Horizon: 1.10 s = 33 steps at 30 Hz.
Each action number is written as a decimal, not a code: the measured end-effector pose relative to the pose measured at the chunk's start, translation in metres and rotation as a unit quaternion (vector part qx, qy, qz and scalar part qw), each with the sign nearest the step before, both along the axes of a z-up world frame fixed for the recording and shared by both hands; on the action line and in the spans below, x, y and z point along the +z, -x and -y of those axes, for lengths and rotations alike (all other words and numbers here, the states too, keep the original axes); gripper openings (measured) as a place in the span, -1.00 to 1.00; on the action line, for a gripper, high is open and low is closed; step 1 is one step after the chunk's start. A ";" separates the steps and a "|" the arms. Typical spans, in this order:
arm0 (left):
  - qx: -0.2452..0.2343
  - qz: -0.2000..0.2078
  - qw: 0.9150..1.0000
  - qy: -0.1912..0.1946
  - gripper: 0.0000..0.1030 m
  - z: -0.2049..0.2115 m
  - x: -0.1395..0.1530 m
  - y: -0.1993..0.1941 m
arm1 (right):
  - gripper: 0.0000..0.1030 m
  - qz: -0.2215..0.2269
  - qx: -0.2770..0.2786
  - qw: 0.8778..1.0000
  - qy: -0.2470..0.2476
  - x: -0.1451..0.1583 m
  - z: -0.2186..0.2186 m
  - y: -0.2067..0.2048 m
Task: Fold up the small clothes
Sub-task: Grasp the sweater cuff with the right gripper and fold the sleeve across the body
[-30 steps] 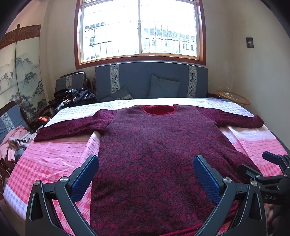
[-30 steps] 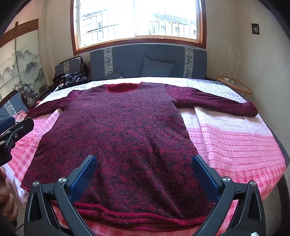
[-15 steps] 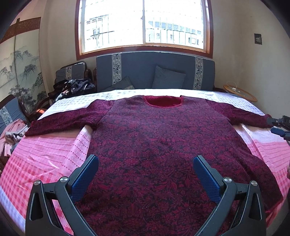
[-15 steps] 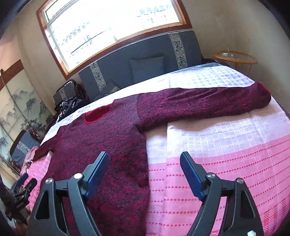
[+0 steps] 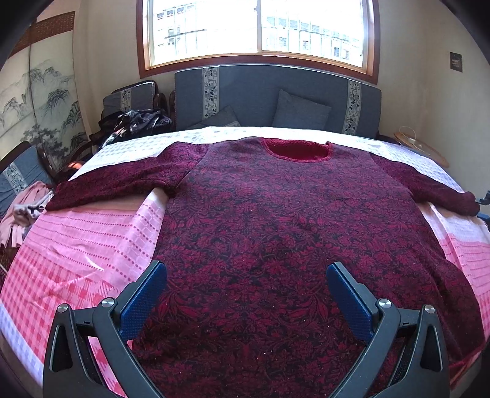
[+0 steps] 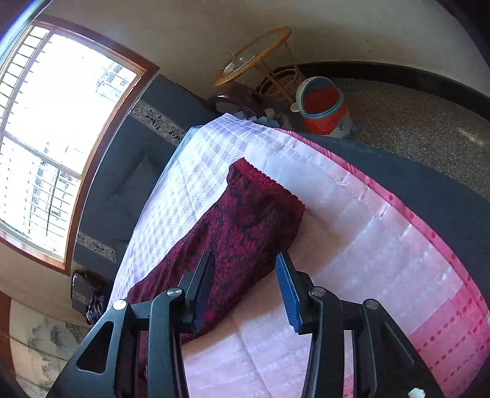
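**Desk:** Left wrist view first. What carries the frame?

**Photographer:** A bed (image 5: 92,245) under a pink-and-white checked sheet, with a dark red patterned sweater (image 5: 291,229) laid flat on it, front up, both sleeves spread out to the sides. Its neckline points toward the grey headboard (image 5: 245,88), beyond which a window (image 5: 257,27) stands bright.

**Desk:** And the tools?

**Photographer:** The left hand-held gripper (image 5: 246,295) hangs over the sweater's lower body, near its hem, blue pads set wide apart and closed on nothing. The right hand-held gripper (image 6: 245,287) sits at the sweater's far sleeve (image 6: 239,232), close to the cuff; its jaws are partly parted, one to each side of the sleeve. Whether the pads touch the cloth, I cannot tell.

**Desk:** Anything smaller around the sweater?

**Photographer:** Beyond that cuff, off the bed's corner, a round wicker side table (image 6: 254,52) stands by the wall, and beside it a red basket (image 6: 323,107) on the speckled floor.
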<state>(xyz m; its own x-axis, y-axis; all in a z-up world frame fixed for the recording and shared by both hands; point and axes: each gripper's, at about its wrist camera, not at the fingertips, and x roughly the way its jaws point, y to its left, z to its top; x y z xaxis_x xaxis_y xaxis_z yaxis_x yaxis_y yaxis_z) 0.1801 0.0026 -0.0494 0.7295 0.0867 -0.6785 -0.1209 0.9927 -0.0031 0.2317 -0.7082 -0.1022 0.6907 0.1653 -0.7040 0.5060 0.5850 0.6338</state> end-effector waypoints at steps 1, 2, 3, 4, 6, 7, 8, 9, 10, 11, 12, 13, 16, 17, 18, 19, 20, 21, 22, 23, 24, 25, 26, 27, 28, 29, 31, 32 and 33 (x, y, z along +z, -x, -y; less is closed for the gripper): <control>0.001 -0.002 1.000 0.002 1.00 -0.001 0.000 -0.002 | -0.18 -0.003 -0.002 1.000 0.003 -0.002 0.003 -0.004; 0.002 -0.003 1.000 0.003 1.00 -0.003 0.001 -0.003 | -0.15 -0.010 -0.006 1.000 0.006 -0.004 0.007 -0.008; 0.004 -0.003 1.000 0.003 1.00 -0.004 0.002 -0.004 | -0.04 -0.017 -0.010 1.000 0.007 -0.007 0.009 -0.010; 0.004 -0.002 1.000 0.002 1.00 -0.004 0.002 -0.005 | -0.01 -0.022 -0.015 1.000 0.006 -0.009 0.010 -0.012; 0.005 -0.001 1.000 0.000 1.00 -0.006 0.003 -0.006 | 0.06 -0.020 -0.028 0.999 0.011 -0.008 0.014 -0.014; 0.006 0.001 1.000 -0.002 1.00 -0.006 0.003 -0.006 | 0.15 -0.019 -0.032 0.999 0.015 -0.007 0.014 -0.014; 0.006 0.001 1.000 -0.002 1.00 -0.007 0.003 -0.006 | 0.17 -0.016 -0.034 0.999 0.018 -0.006 0.016 -0.015; 0.006 0.001 1.000 -0.001 1.00 -0.008 0.002 -0.006 | 0.17 -0.016 -0.034 0.999 0.022 -0.006 0.016 -0.016; 0.007 -0.001 1.000 -0.002 1.00 -0.009 0.002 -0.007 | 0.17 -0.016 -0.032 0.999 0.028 -0.005 0.014 -0.018; 0.009 -0.003 1.000 -0.003 1.00 -0.009 0.001 -0.007 | 0.15 -0.016 -0.029 0.999 0.032 -0.007 0.013 -0.021; 0.011 -0.006 1.000 -0.003 1.00 -0.010 0.000 -0.007 | -0.08 -0.023 -0.024 0.999 0.039 -0.007 0.012 -0.025; 0.013 -0.008 1.000 -0.002 1.00 -0.013 0.000 -0.008 | -0.61 -0.041 -0.018 0.998 0.048 -0.008 0.009 -0.028; 0.023 -0.008 1.000 0.003 1.00 -0.022 0.003 -0.004 | -0.74 -0.041 -0.032 0.998 0.036 -0.005 0.003 -0.023; 0.027 -0.005 1.000 0.004 1.00 -0.025 0.004 -0.002 | -0.74 -0.023 -0.029 0.998 0.051 0.006 -0.007 -0.022; 0.031 -0.003 0.999 0.004 1.00 -0.029 0.006 0.000 | -0.74 -0.003 -0.016 0.998 0.063 0.017 -0.020 -0.022; 0.035 -0.002 0.999 0.005 1.00 -0.032 0.007 0.003 | -0.75 0.016 0.002 0.998 0.066 0.028 -0.037 -0.024; 0.039 -0.001 0.999 0.005 1.00 -0.036 0.008 0.005 | -0.75 0.032 0.023 0.997 0.068 0.039 -0.058 -0.026; 0.043 -0.001 0.999 0.007 1.00 -0.040 0.009 0.007 | -0.75 0.047 0.043 0.996 0.065 0.048 -0.079 -0.028; 0.046 -0.002 0.999 0.009 1.00 -0.043 0.009 0.009 | -0.75 0.064 0.063 0.994 0.057 0.057 -0.101 -0.030; 0.049 -0.002 0.999 0.011 1.00 -0.048 0.008 0.012 | -0.75 0.080 0.083 0.992 0.046 0.065 -0.126 -0.033; 0.052 -0.003 0.999 0.013 1.00 -0.051 0.008 0.014 | -0.75 0.094 0.102 0.990 0.034 0.072 -0.150 -0.038; 0.054 -0.005 0.998 0.017 1.00 -0.055 0.007 0.016 | -0.75 0.104 0.124 0.987 0.021 0.077 -0.176 -0.043; 0.055 -0.006 0.998 0.021 1.00 -0.059 0.006 0.019 | -0.75 0.110 0.147 0.983 0.010 0.081 -0.204 -0.050; 0.056 -0.007 0.998 0.025 1.00 -0.063 0.004 0.022 | -0.75 0.115 0.171 0.979 0.002 0.085 -0.233 -0.057; 0.058 -0.008 0.998 0.028 1.00 -0.066 0.003 0.025 | -0.75 0.119 0.194 0.974 -0.005 0.086 -0.263 -0.064; 0.059 -0.010 0.998 0.030 1.00 -0.070 0.002 0.028 | -0.75 0.120 0.217 0.969 -0.010 0.086 -0.294 -0.070; 0.060 -0.011 0.998 0.031 1.00 -0.078 0.000 0.035 | -0.75 0.116 0.253 0.960 -0.022 0.079 -0.350 -0.081; 0.063 -0.011 0.997 0.031 1.00 -0.082 -0.001 0.038 | -0.75 0.112 0.266 0.957 -0.033 0.073 -0.376 -0.086; 0.065 -0.012 0.997 0.031 1.00 -0.086 -0.002 0.040 | -0.75 0.107 0.277 0.954 -0.042 0.067 -0.399 -0.090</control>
<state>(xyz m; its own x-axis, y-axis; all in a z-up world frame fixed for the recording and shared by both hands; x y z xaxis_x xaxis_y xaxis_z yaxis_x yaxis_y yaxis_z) 0.1401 0.0883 -0.0516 0.6987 0.1362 -0.7024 -0.2490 0.9666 -0.0603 0.3221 -0.3089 -0.0348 0.6065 0.5971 -0.5251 -0.0124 0.6674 0.7446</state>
